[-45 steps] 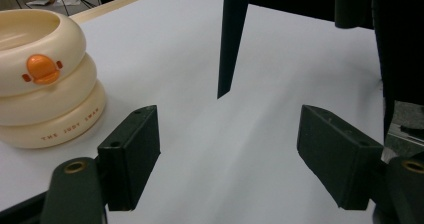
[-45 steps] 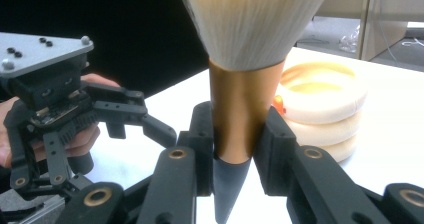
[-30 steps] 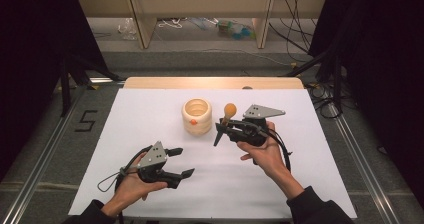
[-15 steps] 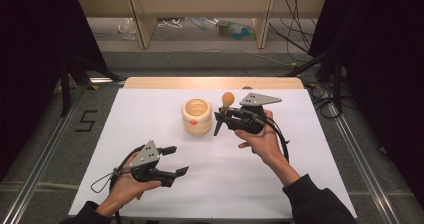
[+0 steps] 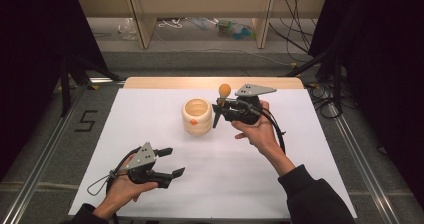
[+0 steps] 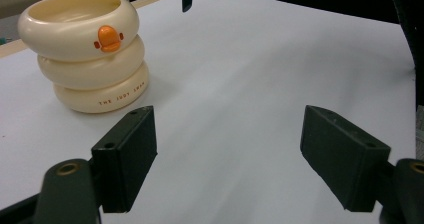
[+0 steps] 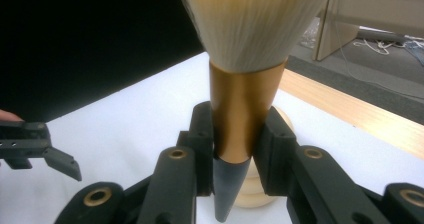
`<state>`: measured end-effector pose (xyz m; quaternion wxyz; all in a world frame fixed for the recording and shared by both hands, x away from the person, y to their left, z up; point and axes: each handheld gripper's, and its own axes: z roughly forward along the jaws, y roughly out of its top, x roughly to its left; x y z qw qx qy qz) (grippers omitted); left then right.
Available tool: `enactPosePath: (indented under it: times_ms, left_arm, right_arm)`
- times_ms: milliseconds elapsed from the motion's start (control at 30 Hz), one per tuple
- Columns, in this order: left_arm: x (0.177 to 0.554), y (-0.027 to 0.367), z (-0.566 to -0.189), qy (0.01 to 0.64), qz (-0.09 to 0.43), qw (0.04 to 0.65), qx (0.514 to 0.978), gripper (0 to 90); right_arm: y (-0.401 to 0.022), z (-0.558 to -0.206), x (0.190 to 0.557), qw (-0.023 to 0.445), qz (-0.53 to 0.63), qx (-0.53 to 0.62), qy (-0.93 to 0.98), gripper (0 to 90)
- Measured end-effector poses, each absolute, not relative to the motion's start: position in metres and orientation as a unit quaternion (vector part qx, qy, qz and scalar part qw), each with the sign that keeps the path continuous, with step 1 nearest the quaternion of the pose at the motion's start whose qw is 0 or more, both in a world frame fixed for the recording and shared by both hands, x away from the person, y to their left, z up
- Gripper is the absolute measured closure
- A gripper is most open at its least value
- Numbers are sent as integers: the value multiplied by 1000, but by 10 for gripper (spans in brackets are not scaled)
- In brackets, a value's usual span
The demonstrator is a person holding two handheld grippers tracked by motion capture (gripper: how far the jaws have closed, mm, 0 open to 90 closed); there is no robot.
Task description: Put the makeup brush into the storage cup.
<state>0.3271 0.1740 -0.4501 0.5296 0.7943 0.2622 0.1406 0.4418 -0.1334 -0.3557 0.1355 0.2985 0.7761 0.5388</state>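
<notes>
Makeup brush (image 7: 243,109) stands bristles-up, pinched by the right hand-held gripper (image 5: 225,108) just beside the cream ringed holder (image 5: 196,116); the left hand-held gripper (image 5: 167,162) rests spread over the table (image 5: 300,149).

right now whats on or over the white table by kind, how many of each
Holders: 1, the cream ringed cup with an orange duck bill
Brushes: 1, the makeup brush clamped in the right gripper
Grippers: 2, the right one and the left gripper, jaws apart with nothing between them
Total: 4
</notes>
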Motion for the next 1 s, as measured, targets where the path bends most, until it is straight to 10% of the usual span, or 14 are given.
enactPosePath:
  times_ms: [1000]
  left_arm:
    - [327,172,-450,258,140,529,796,225]
  right_arm:
    - [-105,-330,474,151,529,299,780,727]
